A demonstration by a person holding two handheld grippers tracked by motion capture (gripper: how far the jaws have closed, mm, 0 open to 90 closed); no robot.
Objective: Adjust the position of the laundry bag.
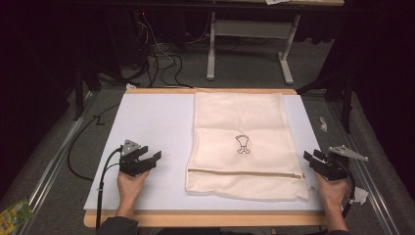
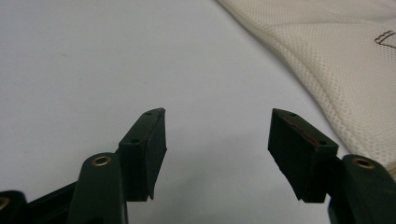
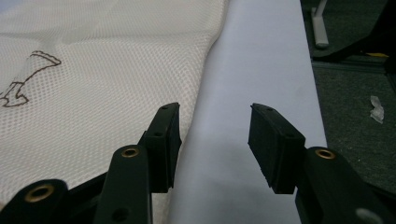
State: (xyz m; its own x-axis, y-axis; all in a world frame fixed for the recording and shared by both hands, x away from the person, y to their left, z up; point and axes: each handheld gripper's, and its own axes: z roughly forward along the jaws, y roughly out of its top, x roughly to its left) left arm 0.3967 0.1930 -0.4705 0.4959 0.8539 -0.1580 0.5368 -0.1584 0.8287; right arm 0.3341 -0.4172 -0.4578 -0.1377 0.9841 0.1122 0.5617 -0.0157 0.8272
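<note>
We see a cream mesh laundry bag (image 1: 242, 142) lying flat on the white board (image 1: 151, 127) that covers the table, set right of the board's middle and reaching almost to its right edge. Its long axis runs from the near edge of the board toward the far edge, and its far end lies at the board's far rim. The zipper (image 1: 244, 173) crosses the bag near its near end, at right angles to that axis, so the zippered end points toward the person. A small dark outline drawing (image 1: 242, 144) sits near the bag's middle. We hold 2 grippers low at the near side, 1 on each flank of the bag. The left gripper (image 1: 152, 157) rests over bare board, near the bag's left edge but apart from it, its jaws spread wide with nothing between them; in the left gripper view (image 2: 217, 135) the mesh passes to the upper right. The right gripper (image 1: 309, 157) sits just beside the bag's near right corner, jaws also apart and empty; in the right gripper view (image 3: 214, 140) one jaw hangs over the mesh edge and the other over bare board.
</note>
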